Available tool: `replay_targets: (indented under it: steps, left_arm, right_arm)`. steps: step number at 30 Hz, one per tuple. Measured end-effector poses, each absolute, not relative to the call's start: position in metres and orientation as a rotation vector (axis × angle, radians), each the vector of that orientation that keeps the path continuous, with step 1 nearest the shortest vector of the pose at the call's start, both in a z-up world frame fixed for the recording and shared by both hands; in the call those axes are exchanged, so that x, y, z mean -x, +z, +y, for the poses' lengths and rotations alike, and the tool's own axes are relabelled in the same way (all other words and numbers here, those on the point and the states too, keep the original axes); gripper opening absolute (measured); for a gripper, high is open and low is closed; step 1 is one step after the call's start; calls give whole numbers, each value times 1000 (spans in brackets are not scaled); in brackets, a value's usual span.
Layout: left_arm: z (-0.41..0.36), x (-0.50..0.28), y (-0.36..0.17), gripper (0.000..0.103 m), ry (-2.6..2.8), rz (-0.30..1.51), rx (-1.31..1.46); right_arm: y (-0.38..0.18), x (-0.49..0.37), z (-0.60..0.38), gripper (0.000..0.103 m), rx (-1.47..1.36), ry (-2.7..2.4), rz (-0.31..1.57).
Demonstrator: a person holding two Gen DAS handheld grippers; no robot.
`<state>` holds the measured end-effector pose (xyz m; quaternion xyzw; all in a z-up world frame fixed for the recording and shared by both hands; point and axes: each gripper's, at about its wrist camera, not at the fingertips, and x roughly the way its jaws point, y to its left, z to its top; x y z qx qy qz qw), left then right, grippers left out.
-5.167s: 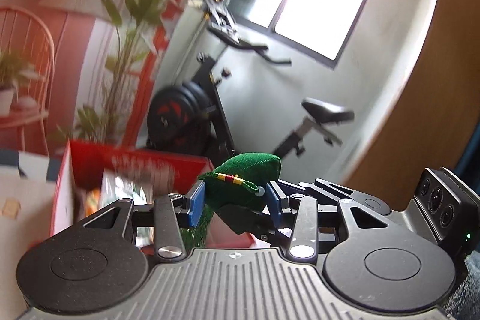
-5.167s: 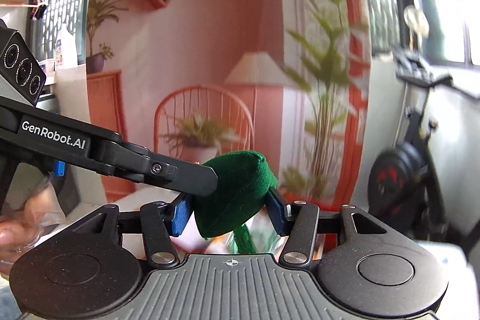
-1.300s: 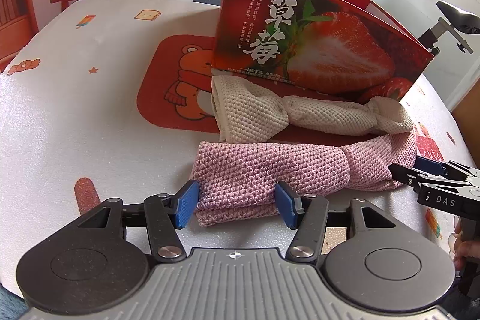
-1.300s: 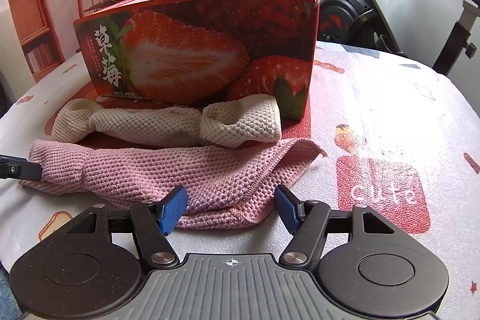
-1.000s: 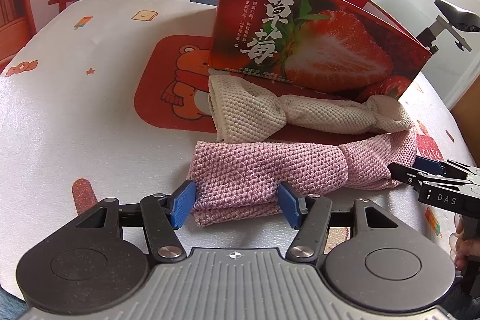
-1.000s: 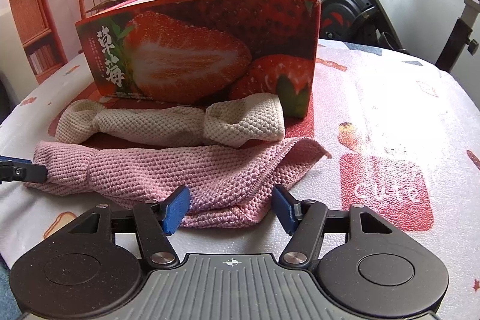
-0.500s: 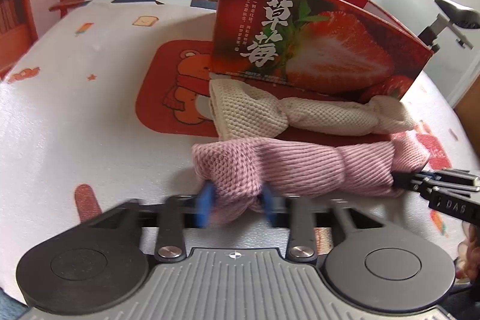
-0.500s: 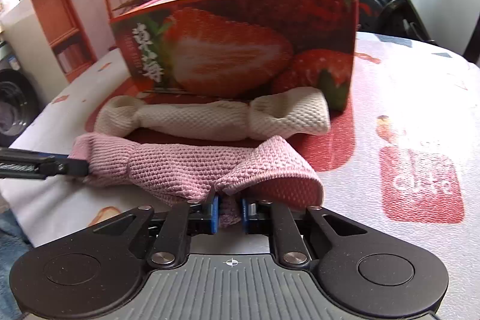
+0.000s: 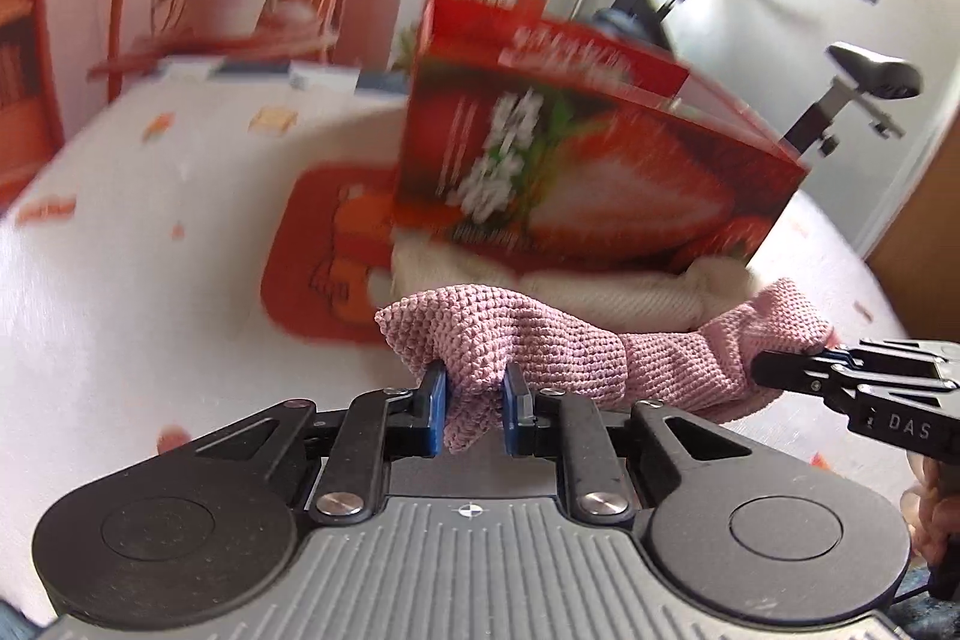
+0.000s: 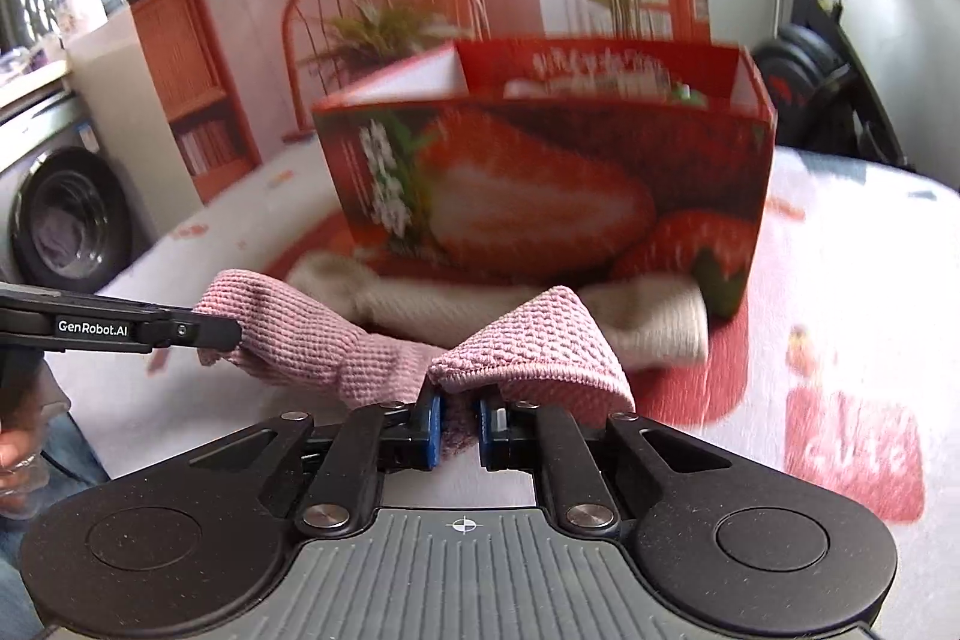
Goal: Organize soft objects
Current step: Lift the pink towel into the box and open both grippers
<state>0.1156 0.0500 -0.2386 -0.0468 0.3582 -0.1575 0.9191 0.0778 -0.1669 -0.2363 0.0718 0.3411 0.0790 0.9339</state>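
One table (image 9: 150,232), white cover with small prints and one red bear mat (image 9: 318,244). One red strawberry box (image 9: 576,172), open on top, standing on mat. Two towels: one cream (image 10: 528,310), lying along foot of box; one pink (image 9: 570,346), just in front of cream one, lifted at both ends and sagging in middle. Long axis of pink towel running left to right, parallel to front of box. Two grippers. Left gripper (image 9: 474,415) at left end of pink towel, jaws closing, blue pads pressing bunch of cloth between them. Right gripper (image 10: 459,430) at right end, pinched tight on cloth, fold hanging over fingers.
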Motion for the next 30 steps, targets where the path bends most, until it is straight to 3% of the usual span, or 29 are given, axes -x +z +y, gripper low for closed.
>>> replay_targets:
  steps: [14, 22, 30]
  left_arm:
    - [18, -158, -125, 19, -377, 434, 26]
    - [-15, -236, -130, 19, -380, 565, 4]
    - [-27, -275, -159, 20, -412, 753, -57]
  right_arm:
    - [-134, -127, -197, 10, -71, 113, 474]
    - [-133, -205, -219, 11, -70, 53, 558]
    - [-173, -263, -239, 11, -143, 56, 793]
